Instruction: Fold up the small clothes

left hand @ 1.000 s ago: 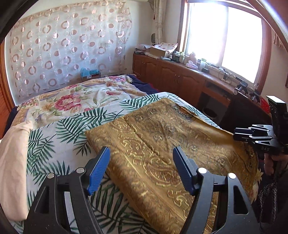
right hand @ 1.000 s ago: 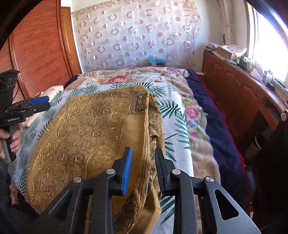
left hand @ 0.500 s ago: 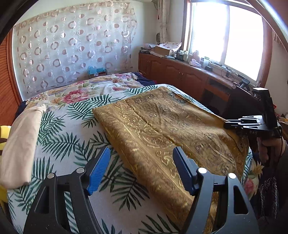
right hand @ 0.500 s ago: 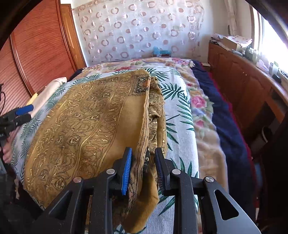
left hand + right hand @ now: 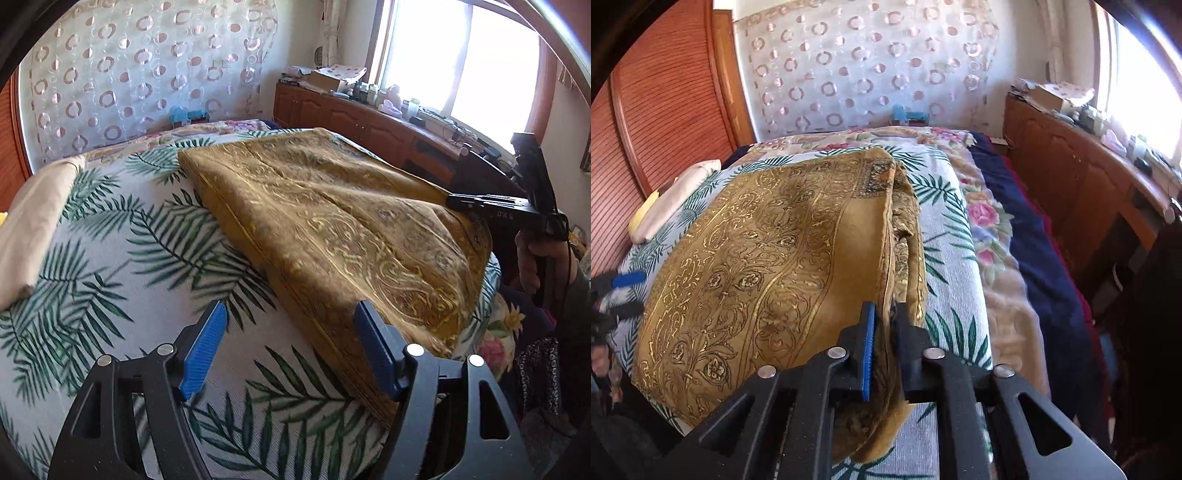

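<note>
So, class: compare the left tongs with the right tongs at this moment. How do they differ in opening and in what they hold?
The left tongs stand wide open; the right tongs are nearly shut and closing.
The left tongs hold nothing, with the palm-leaf sheet between their pads; the right tongs have the edge of the gold patterned cloth between theirs.
Both have blue pads, black frames and point down at the bed.

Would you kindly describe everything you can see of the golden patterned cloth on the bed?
The golden cloth is a mustard-brown woven fabric with shiny gold scrollwork and flower medallions in bands. It lies folded in several layers on the palm-leaf bedsheet, stacked edges showing on its right side in the right wrist view. Its near end drapes over the bed's edge. The right tongs are closing on those stacked edges; the left tongs are open at its other near corner, not gripping it.
</note>
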`<state>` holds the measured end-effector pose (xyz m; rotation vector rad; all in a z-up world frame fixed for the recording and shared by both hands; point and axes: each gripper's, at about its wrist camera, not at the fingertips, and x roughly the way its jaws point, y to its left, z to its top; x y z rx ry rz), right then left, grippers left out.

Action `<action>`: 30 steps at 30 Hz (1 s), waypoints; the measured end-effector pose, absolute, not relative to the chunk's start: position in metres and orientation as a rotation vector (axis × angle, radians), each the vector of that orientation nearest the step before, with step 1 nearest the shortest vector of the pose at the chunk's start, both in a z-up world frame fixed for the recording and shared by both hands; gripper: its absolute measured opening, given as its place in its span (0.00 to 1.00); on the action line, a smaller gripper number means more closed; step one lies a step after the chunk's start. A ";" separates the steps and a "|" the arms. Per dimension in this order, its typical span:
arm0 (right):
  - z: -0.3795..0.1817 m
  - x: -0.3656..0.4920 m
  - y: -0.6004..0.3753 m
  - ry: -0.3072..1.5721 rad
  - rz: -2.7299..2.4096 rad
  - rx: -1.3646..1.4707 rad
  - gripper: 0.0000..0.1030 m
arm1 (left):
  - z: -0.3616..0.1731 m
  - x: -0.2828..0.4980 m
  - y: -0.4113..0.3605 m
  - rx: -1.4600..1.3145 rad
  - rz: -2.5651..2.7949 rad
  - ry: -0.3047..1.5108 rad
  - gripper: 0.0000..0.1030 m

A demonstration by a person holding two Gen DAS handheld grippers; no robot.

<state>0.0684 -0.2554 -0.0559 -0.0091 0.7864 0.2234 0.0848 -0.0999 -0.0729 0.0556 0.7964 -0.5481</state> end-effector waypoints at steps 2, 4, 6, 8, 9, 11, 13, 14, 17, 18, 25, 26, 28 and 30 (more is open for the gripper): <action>-0.055 0.064 -0.256 0.779 0.226 -0.005 0.16 | -0.075 0.082 -0.101 0.044 -0.554 0.805 0.71; -0.055 0.057 -0.258 0.776 0.219 -0.001 0.30 | -0.075 0.079 -0.103 0.029 -0.571 0.808 0.69; -0.055 0.053 -0.261 0.777 0.208 -0.001 0.38 | -0.075 0.075 -0.105 0.013 -0.599 0.816 0.63; -0.054 0.048 -0.262 0.770 0.213 0.005 0.44 | -0.075 0.069 -0.109 0.006 -0.627 0.819 0.58; -0.053 0.045 -0.262 0.769 0.212 0.009 0.48 | -0.075 0.068 -0.111 0.005 -0.635 0.820 0.56; -0.054 0.041 -0.262 0.766 0.216 0.017 0.49 | -0.076 0.063 -0.116 0.009 -0.650 0.824 0.52; -0.056 0.039 -0.261 0.769 0.221 0.022 0.49 | -0.077 0.061 -0.119 0.014 -0.654 0.830 0.52; -0.056 0.038 -0.261 0.770 0.221 0.021 0.49 | -0.078 0.060 -0.121 0.016 -0.656 0.832 0.50; -0.058 0.036 -0.262 0.769 0.220 0.023 0.50 | -0.082 0.059 -0.124 0.013 -0.656 0.848 0.49; -0.057 0.035 -0.262 0.768 0.221 0.024 0.50 | -0.085 0.059 -0.124 0.007 -0.659 0.860 0.49; -0.047 0.031 -0.265 0.738 0.222 0.020 0.56 | -0.090 0.052 -0.128 0.014 -0.692 0.865 0.17; -0.045 0.029 -0.265 0.729 0.225 0.019 0.58 | -0.087 0.051 -0.129 0.020 -0.695 0.856 0.11; -0.040 0.026 -0.262 0.711 0.232 0.016 0.64 | -0.078 0.050 -0.128 0.009 -0.704 0.835 0.08; -0.037 0.022 -0.259 0.697 0.242 0.009 0.68 | -0.062 0.051 -0.125 -0.020 -0.721 0.801 0.08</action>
